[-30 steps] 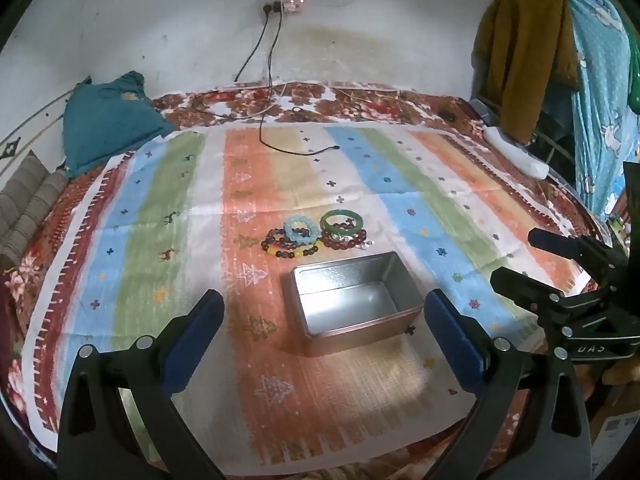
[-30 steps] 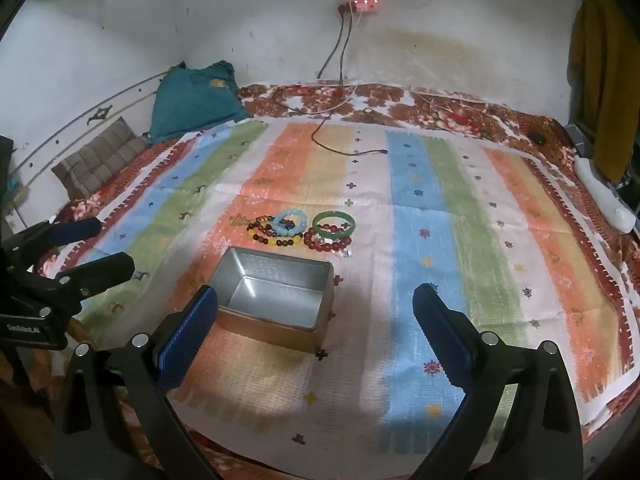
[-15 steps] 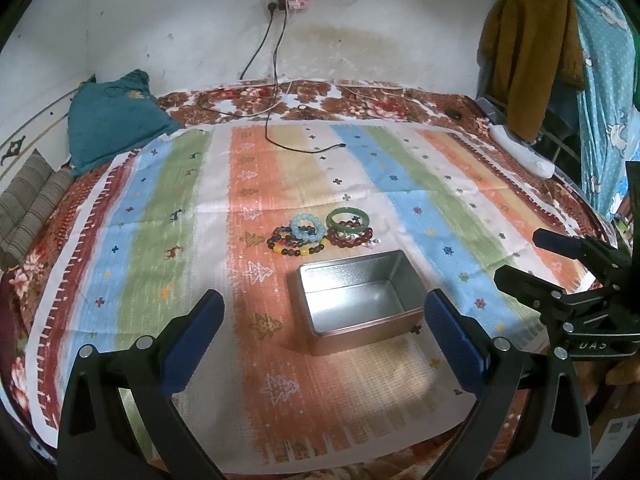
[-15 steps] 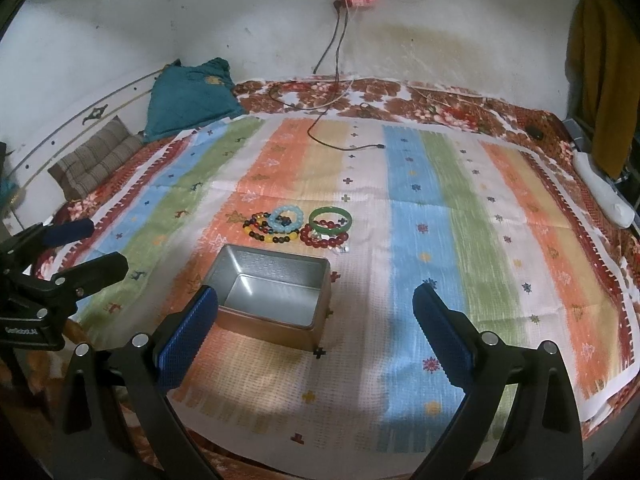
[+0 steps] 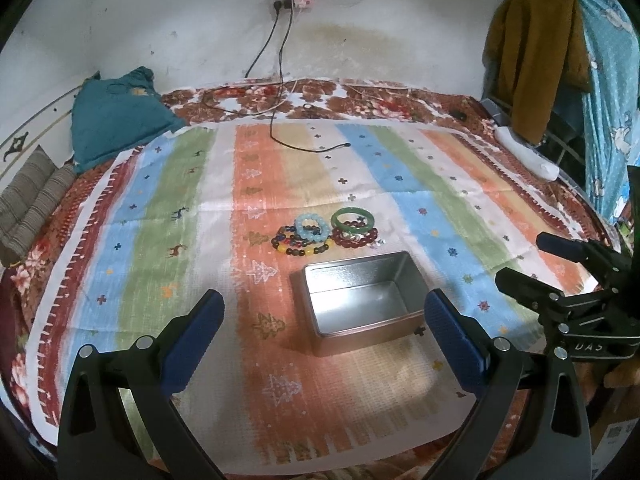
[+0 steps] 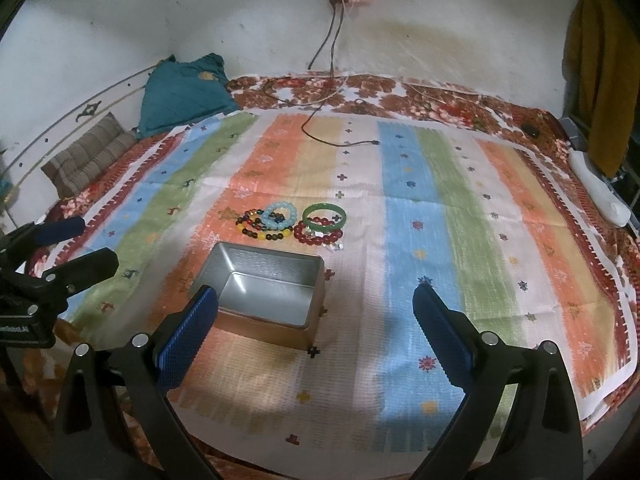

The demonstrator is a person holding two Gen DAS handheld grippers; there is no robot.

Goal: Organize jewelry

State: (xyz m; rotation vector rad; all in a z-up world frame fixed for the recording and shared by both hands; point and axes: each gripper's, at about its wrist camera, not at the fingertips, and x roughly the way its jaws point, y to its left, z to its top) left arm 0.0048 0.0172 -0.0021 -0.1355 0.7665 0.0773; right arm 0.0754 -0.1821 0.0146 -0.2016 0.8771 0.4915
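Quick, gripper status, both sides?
Left gripper: open, holding nothing.
Right gripper: open, holding nothing.

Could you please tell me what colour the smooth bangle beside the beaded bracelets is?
The bangle is green, clearest in the right wrist view.

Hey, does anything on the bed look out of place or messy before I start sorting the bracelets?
One thing stands out: a loose black charging cable trails from the wall onto the striped cloth. The bracelets lie overlapping in a small heap behind the tin, which sits askew to the stripes.
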